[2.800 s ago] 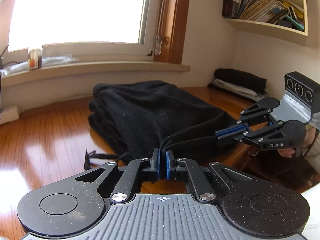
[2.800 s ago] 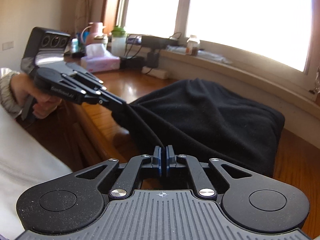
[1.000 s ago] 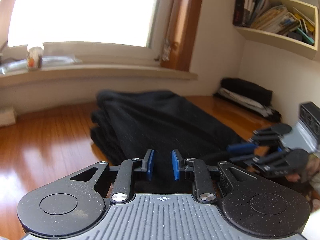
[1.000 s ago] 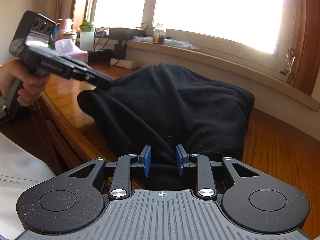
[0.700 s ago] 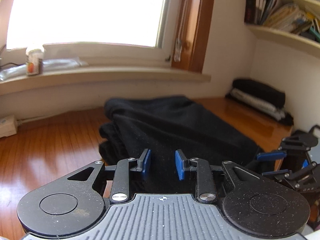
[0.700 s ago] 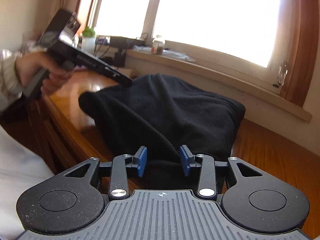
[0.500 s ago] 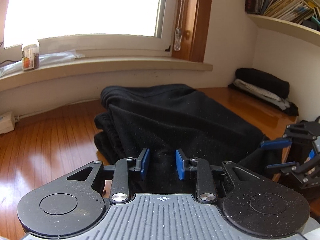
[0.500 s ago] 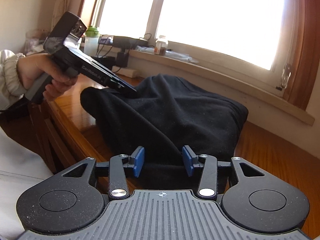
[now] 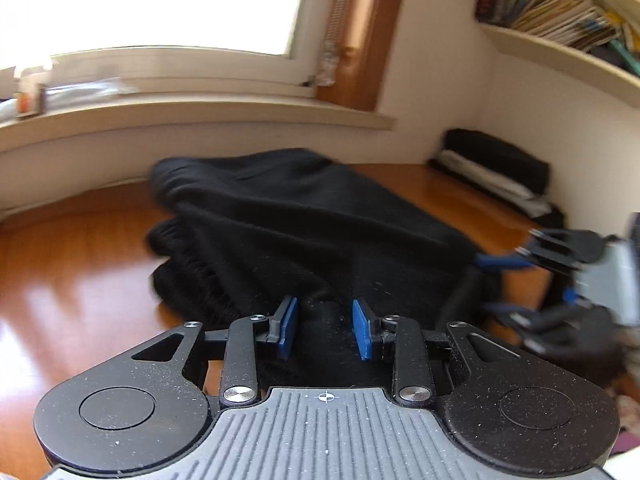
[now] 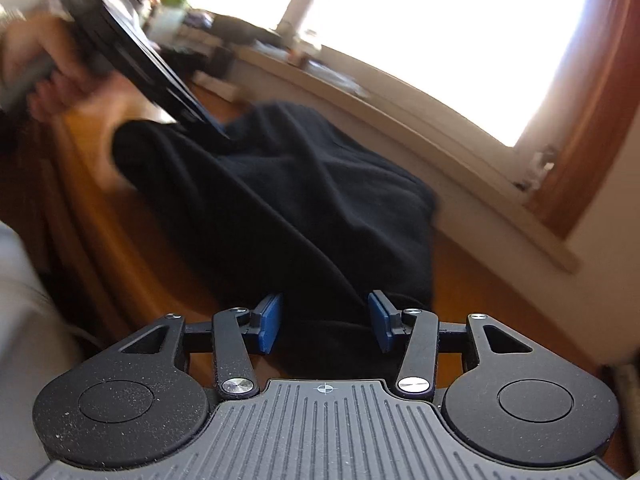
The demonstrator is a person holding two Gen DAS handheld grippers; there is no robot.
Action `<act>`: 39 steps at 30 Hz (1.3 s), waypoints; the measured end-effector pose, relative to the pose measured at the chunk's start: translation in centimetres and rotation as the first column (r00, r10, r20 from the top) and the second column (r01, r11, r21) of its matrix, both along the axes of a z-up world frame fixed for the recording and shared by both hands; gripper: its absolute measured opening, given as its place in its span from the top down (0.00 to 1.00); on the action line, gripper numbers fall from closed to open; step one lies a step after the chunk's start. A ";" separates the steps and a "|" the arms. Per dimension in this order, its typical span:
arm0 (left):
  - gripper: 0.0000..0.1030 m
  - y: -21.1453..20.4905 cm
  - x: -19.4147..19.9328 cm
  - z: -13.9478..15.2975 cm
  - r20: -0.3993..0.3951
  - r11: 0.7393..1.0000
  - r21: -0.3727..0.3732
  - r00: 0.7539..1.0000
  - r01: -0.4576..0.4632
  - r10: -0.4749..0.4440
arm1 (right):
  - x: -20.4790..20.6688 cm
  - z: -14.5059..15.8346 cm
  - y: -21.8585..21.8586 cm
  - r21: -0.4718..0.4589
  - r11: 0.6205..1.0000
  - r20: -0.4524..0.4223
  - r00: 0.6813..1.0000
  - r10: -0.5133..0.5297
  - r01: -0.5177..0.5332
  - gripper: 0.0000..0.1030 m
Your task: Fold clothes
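Observation:
A black garment (image 9: 304, 236) lies folded in a thick pile on the wooden table (image 9: 72, 280); it also shows in the right wrist view (image 10: 288, 208). My left gripper (image 9: 325, 326) is open over the garment's near edge, with cloth between its blue pads but not clamped. My right gripper (image 10: 324, 324) is open wider over the garment's other near corner. The right gripper also appears blurred at the right of the left wrist view (image 9: 560, 280). The left gripper shows blurred at the top left of the right wrist view (image 10: 140, 68).
A window sill (image 9: 200, 108) runs behind the table. A stack of folded clothes (image 9: 496, 172) sits in the far right corner under a bookshelf (image 9: 560, 20). Bottles and boxes (image 10: 192, 20) stand on the far end of the table.
Both grippers were shut on the garment's edge, then opened and let it go. Since half a second ago both views have swung and blurred, and the right gripper has tilted.

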State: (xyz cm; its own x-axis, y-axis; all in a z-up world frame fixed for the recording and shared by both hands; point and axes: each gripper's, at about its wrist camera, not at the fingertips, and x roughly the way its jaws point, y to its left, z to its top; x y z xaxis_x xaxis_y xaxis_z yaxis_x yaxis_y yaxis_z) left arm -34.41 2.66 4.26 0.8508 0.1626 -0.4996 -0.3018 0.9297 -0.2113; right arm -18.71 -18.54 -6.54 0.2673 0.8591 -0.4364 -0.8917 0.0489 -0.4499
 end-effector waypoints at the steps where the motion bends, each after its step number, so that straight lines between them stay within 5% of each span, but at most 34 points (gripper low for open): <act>1: 0.69 -0.2 0.1 0.4 0.016 1.000 -0.007 1.000 0.014 -0.014 | 1.1 -0.1 0.1 -0.002 0.999 0.025 0.999 -0.043 0.043 0.55; 4: 0.69 -0.5 0.7 1.6 0.054 0.999 0.015 0.998 0.039 -0.040 | 6.0 0.3 0.1 0.038 0.980 0.001 0.981 -0.195 0.195 0.73; 8: 0.60 0.2 1.7 2.7 0.060 0.996 0.079 0.997 0.051 -0.056 | 12.4 2.0 -0.4 0.121 0.919 -0.110 0.925 -0.364 0.376 0.73; 12: 0.57 1.5 2.8 3.3 0.032 0.987 0.153 0.998 0.057 -0.062 | 11.9 3.1 -2.2 0.166 0.926 -0.243 0.924 -0.295 0.339 0.73; 18: 0.54 3.0 4.6 3.0 -0.036 0.971 0.223 0.996 0.087 -0.081 | 9.4 2.1 -1.8 0.128 0.955 -0.281 0.933 -0.225 0.269 0.71; 25: 0.55 3.3 6.6 0.8 -0.153 0.973 0.203 0.985 0.111 -0.080 | 7.2 1.2 -2.1 0.107 0.980 -0.474 0.875 -0.096 0.166 0.64; 29: 0.58 4.0 6.9 0.1 -0.138 0.979 0.188 0.989 0.080 -0.054 | 4.9 0.8 -1.8 0.095 0.992 -0.535 0.845 -0.017 0.080 0.64; 33: 0.92 5.2 6.7 0.1 -0.080 0.989 0.143 0.997 0.032 -0.021 | 2.2 0.7 -2.1 0.103 0.993 -0.487 0.873 0.007 0.049 0.63; 35: 0.97 5.6 6.5 0.3 -0.057 0.993 0.108 0.998 0.036 -0.030 | 0.8 0.6 -2.1 0.122 0.991 -0.425 0.905 0.008 0.048 0.63; 39: 0.99 4.6 6.1 1.5 -0.033 0.985 0.171 0.999 0.034 -0.029 | -1.0 0.1 -1.6 0.125 0.992 -0.303 0.952 0.052 -0.014 0.56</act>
State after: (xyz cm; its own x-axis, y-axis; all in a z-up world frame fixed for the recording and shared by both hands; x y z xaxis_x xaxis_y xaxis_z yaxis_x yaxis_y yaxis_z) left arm -28.26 7.22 5.76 0.8419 0.2216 -0.4921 -0.2759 0.9604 -0.0395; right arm -19.74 -20.11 -6.48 0.1081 0.9162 -0.3859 -0.9874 0.0538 -0.1490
